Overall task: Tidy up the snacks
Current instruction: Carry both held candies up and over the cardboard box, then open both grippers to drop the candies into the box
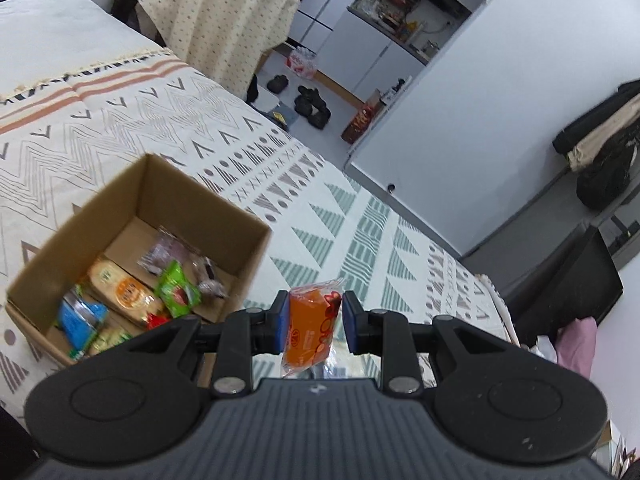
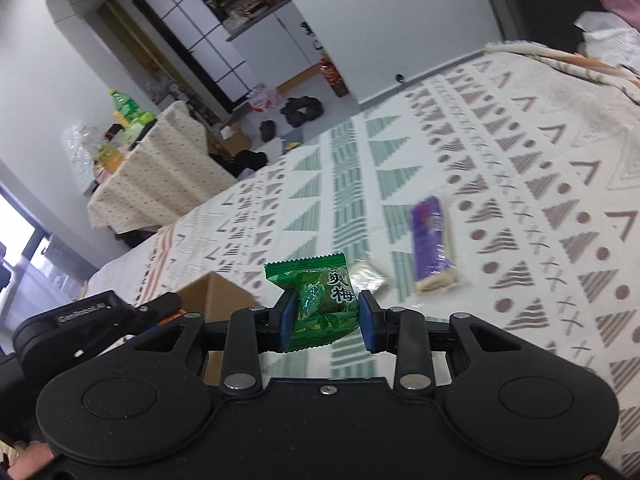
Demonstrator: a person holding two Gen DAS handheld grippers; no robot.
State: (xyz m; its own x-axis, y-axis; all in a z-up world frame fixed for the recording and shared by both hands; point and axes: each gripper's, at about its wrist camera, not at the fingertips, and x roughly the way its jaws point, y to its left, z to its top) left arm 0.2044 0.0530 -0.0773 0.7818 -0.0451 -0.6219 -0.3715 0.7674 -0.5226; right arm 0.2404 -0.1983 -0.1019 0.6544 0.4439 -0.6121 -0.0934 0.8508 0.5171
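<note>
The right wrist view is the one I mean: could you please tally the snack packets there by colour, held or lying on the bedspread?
Green: 1, the green packet held in the right gripper
Purple: 1, the purple packet lying on the bedspread
Pale: 1, the small pale packet lying beside it, blurred
Total: 3

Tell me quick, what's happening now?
Left tongs shut on orange snack. Right tongs shut on green candy. Cardboard box open, path unobstructed.
</note>
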